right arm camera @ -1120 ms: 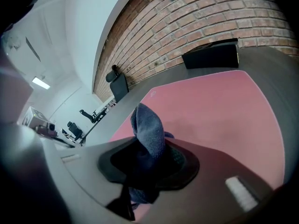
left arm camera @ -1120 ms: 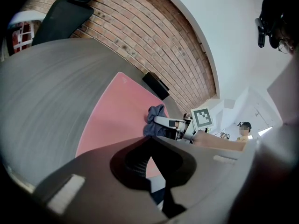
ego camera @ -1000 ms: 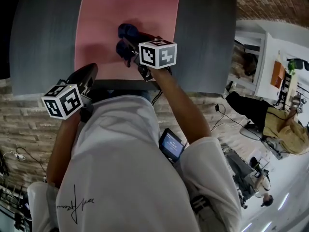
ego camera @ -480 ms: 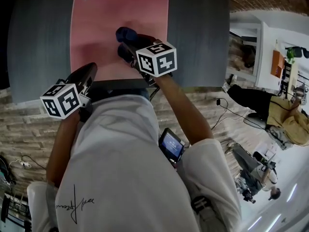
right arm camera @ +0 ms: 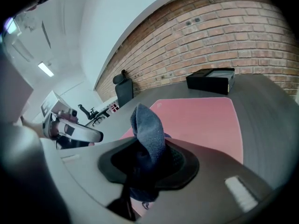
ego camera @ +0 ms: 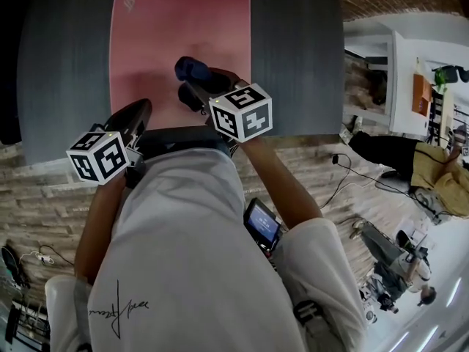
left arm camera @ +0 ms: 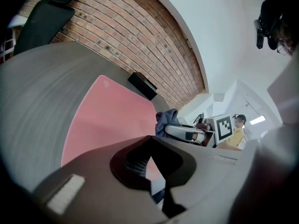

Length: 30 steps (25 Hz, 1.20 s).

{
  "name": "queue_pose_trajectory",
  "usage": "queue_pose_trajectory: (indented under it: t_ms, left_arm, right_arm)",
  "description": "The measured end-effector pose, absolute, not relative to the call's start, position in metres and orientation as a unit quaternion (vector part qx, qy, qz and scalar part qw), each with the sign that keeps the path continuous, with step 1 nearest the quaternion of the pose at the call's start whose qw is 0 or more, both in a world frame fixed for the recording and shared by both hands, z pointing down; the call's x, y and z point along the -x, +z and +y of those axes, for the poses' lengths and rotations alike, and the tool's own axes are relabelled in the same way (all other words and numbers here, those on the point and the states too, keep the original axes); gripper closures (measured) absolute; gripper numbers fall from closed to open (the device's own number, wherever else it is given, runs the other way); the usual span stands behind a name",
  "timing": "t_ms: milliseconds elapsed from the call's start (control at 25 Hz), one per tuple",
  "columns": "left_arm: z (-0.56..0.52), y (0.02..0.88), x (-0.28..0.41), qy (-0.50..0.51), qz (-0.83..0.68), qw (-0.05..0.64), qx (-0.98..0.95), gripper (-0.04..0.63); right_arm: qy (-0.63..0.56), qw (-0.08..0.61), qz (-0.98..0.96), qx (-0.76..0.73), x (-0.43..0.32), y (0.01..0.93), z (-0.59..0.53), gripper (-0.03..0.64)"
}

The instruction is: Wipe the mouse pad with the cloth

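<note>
A pink mouse pad [ego camera: 168,35] lies on the grey desk [ego camera: 66,57]; it also shows in the left gripper view [left arm camera: 103,115] and the right gripper view [right arm camera: 201,115]. My right gripper [ego camera: 192,86] is over the pad's near part, shut on a blue cloth [ego camera: 192,70] that sticks up between its jaws [right arm camera: 148,134]. My left gripper [ego camera: 132,119] rests at the pad's near left corner, jaws closed with nothing between them. From the left gripper view the cloth [left arm camera: 164,120] shows to the right.
A black box [right arm camera: 211,80] sits on the desk beyond the pad's far edge, also seen from the left gripper [left arm camera: 142,85]. A brick wall [right arm camera: 210,36] stands behind the desk. An office chair [left arm camera: 42,13] is at the far left. The person's white shirt [ego camera: 183,255] fills the near head view.
The right gripper with the cloth has drawn slightly nearer along the pad. The left gripper has stayed at the near left corner.
</note>
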<state>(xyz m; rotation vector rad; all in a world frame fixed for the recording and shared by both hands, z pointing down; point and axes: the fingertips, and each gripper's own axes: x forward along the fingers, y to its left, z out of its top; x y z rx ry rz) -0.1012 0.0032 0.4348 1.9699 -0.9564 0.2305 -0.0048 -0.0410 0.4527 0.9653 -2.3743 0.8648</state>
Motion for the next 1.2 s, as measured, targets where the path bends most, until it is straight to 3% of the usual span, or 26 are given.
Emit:
queue_pose_trajectory:
  t_ms: [560,1200]
  left_arm:
    - [-0.011,0.42,0.105,0.113,-0.402,0.396,-0.818,0.586]
    - [-0.015,0.409,0.1,0.102,-0.395,0.39,-0.826,0.586]
  right_arm:
    - [0.298,0.165,-0.833,-0.436,-0.011,0.412,-0.031,0.517]
    - [0.297,0.134,-0.827,-0.458,-0.013,0.399,-0.018,0.52]
